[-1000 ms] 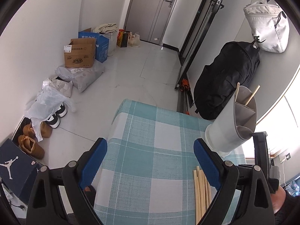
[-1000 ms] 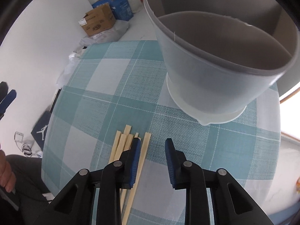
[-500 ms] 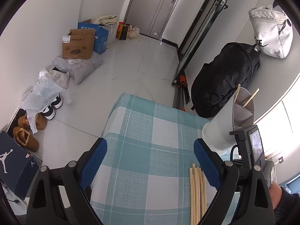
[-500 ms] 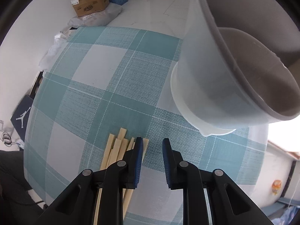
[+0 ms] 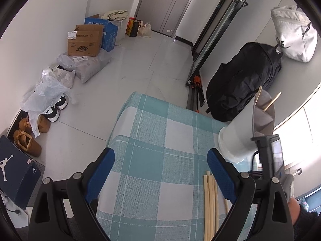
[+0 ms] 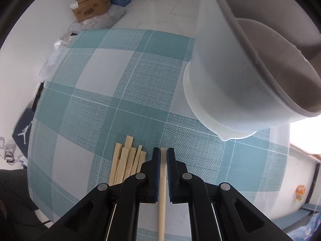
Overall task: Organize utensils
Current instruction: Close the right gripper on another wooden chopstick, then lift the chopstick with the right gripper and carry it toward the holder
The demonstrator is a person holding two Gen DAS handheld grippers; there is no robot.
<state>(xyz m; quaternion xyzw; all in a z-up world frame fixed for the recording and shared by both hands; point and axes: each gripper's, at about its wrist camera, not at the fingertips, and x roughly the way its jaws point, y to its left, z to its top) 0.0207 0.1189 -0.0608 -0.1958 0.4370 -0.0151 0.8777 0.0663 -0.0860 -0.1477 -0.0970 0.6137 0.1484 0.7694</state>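
Note:
A bundle of wooden chopsticks lies on the teal checked tablecloth. Just right of it, my right gripper points steeply down, its jaws closing tight on a single chopstick, blue pads against both its sides. The grey-white utensil holder stands close behind, to the right. In the left wrist view the holder has two chopsticks sticking out of it, and the loose chopsticks lie by the right finger. My left gripper hovers open over the cloth, holding nothing.
Beyond the table's far edge is floor with cardboard boxes, plastic bags and shoes along the left wall. A black backpack and a white bag are at the right. A person's hand shows at lower right.
My right gripper's jaws have closed from a gap to a grip on one chopstick, taken from the right side of the bundle. The left gripper has barely shifted.

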